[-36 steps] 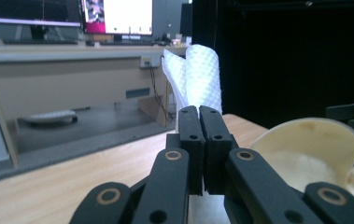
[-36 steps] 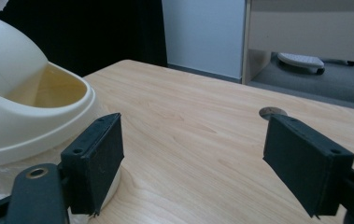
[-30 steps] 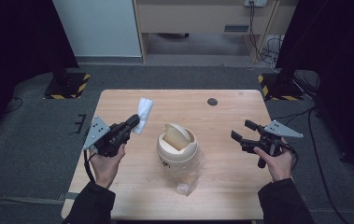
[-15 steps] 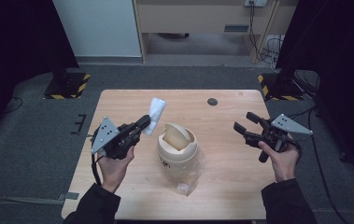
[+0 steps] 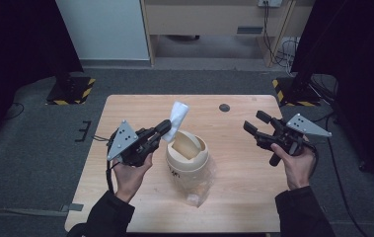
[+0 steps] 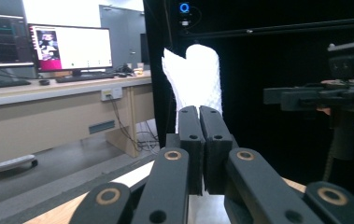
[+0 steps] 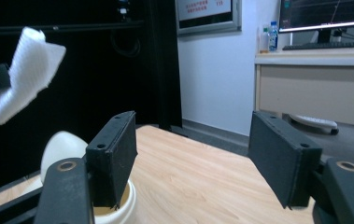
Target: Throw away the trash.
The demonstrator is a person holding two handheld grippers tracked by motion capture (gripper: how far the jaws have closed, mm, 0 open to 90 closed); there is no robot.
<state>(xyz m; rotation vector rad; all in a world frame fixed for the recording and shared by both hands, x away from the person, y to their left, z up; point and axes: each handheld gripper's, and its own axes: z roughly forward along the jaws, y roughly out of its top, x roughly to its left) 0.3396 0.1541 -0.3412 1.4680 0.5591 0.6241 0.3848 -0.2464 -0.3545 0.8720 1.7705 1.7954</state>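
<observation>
A cream bin (image 5: 187, 157) with a swing lid stands in the middle of the wooden table (image 5: 234, 197); its top also shows in the right gripper view (image 7: 65, 144). My left gripper (image 5: 164, 128) is shut on a folded white paper towel (image 5: 177, 118), held in the air just above and left of the bin's lid. In the left gripper view the towel (image 6: 195, 79) rises from between the closed jaws (image 6: 200, 144). My right gripper (image 5: 256, 123) hovers open over the table's right side, holding nothing; its jaws stand wide apart (image 7: 191, 154), and the towel (image 7: 25, 72) shows at upper left.
A clear plastic bag (image 5: 199, 190) lies crumpled at the bin's front. A small dark disc (image 5: 224, 107) sits near the table's far edge. Beyond the table are a white panel, a desk and cables on grey carpet.
My left gripper has carried the towel rightward, from the table's left part to right beside the bin's top. The right gripper has risen and drifted slightly outward, staying open.
</observation>
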